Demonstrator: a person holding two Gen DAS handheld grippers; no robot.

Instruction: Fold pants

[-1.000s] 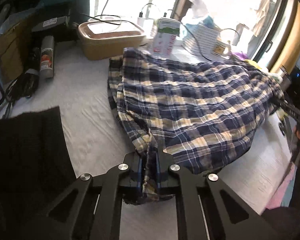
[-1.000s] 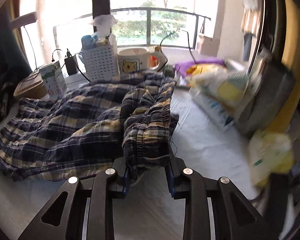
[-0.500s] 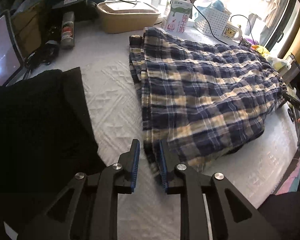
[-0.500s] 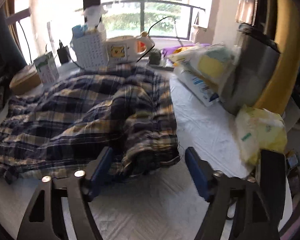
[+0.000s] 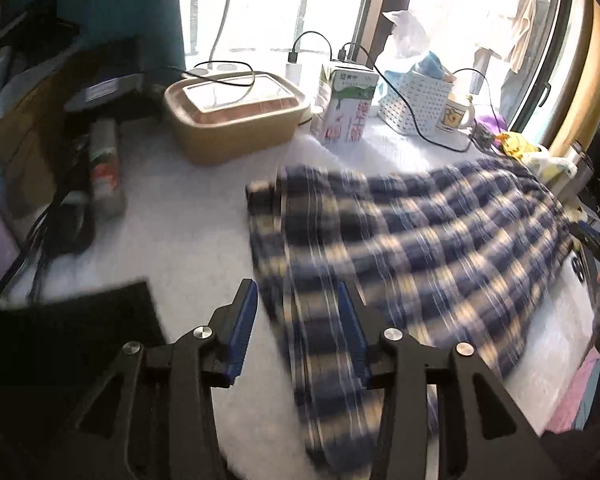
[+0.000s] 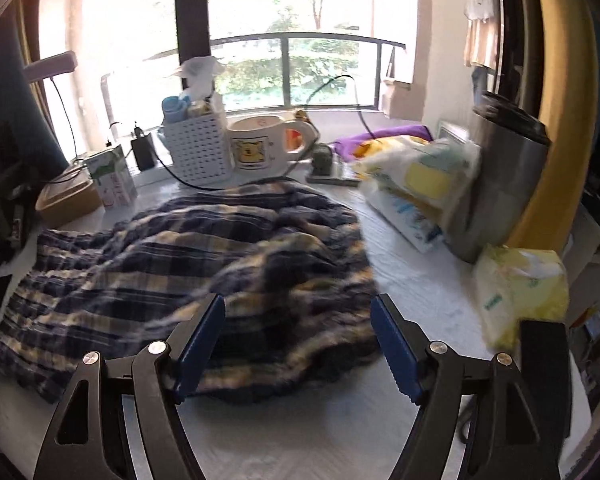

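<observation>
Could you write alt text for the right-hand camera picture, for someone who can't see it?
Blue and cream plaid pants lie roughly folded on a white table, with the right gripper in front, jaws wide open and holding nothing. Behind stand a white basket, a cartoon mug and a sunny window.

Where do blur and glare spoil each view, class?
Left wrist view: window blown out white, pants streaked with motion blur, fingers sharp. Right wrist view: left window panes glare, pants and bags smeared, edges bent by fisheye.
</observation>
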